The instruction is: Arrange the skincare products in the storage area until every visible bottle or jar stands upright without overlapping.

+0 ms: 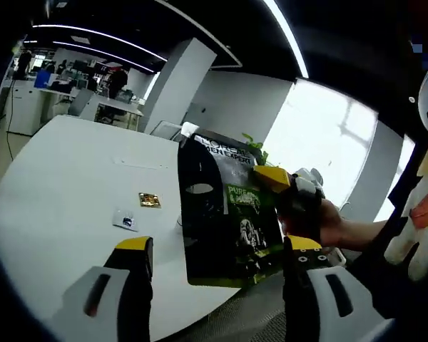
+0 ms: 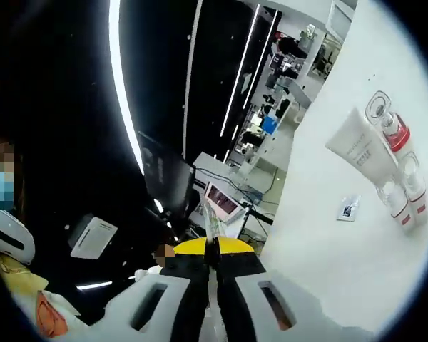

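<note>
- Both jaws of the right tongs [image 2: 212, 251] are clamped on a dark green pouch [image 1: 232, 214], held just ahead of the left tongs [image 1: 217, 251]
- Left tongs are spread wide, gripping nothing
- White tube [image 2: 359, 146] and red-capped bottles [image 2: 396, 171] are seen on the table [image 2: 328, 249]

This is an open-plan office. Long strip lights [image 1: 93, 32] run across a dark ceiling, a square white pillar [image 1: 177, 84] stands mid-floor, and a bright window wall [image 1: 328, 142] fills one side. Beyond the big white table [image 1: 57, 185] sit rows of white desks [image 1: 28, 100] with people at them. In the right gripper view, more workstations carry monitors [image 2: 221, 201] and cables.
</note>
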`<action>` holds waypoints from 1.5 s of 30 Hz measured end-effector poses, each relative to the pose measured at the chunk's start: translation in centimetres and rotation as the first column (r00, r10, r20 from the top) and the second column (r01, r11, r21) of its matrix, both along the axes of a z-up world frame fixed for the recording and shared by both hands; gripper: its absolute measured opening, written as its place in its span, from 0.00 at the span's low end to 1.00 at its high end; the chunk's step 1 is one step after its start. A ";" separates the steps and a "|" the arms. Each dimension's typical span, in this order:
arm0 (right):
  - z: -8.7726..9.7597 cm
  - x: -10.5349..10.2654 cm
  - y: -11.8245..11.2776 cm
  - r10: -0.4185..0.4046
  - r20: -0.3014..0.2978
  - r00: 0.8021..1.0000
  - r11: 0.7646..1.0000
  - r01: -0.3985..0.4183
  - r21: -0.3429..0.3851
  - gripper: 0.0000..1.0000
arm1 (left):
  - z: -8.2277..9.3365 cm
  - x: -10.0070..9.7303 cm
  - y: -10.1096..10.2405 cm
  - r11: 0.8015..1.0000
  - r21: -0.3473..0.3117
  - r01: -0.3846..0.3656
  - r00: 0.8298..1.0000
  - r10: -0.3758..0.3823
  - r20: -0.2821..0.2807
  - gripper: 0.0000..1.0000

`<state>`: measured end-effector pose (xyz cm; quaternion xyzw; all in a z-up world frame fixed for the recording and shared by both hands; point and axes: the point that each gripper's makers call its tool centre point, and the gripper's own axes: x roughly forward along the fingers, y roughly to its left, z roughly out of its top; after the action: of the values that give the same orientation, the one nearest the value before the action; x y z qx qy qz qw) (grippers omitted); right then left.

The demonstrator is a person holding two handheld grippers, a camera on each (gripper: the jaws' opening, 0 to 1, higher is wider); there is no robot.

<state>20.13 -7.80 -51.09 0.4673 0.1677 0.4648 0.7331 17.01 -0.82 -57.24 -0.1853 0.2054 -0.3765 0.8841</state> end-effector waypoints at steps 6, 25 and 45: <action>2.2 -1.1 0.6 0.084 0.013 0.996 0.992 -0.085 0.094 0.02 | 2.4 -1.2 -2.1 0.953 -0.239 0.184 0.979 -0.200 -0.041 0.65; 0.2 0.9 -0.6 0.024 -0.048 0.999 1.000 -0.023 0.018 0.02 | 2.2 -0.9 -3.7 0.943 -0.294 0.157 0.974 -0.197 -0.113 0.29; 0.5 1.9 -1.7 -0.080 0.108 0.991 0.996 0.084 -0.040 0.18 | 3.8 -0.7 -3.0 0.898 -0.440 -0.004 0.978 -0.088 -0.187 0.04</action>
<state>22.01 -9.52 -50.58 0.4320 0.1192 0.4548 0.7696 16.29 -3.80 -53.39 -0.4122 0.2080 -0.4113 0.7859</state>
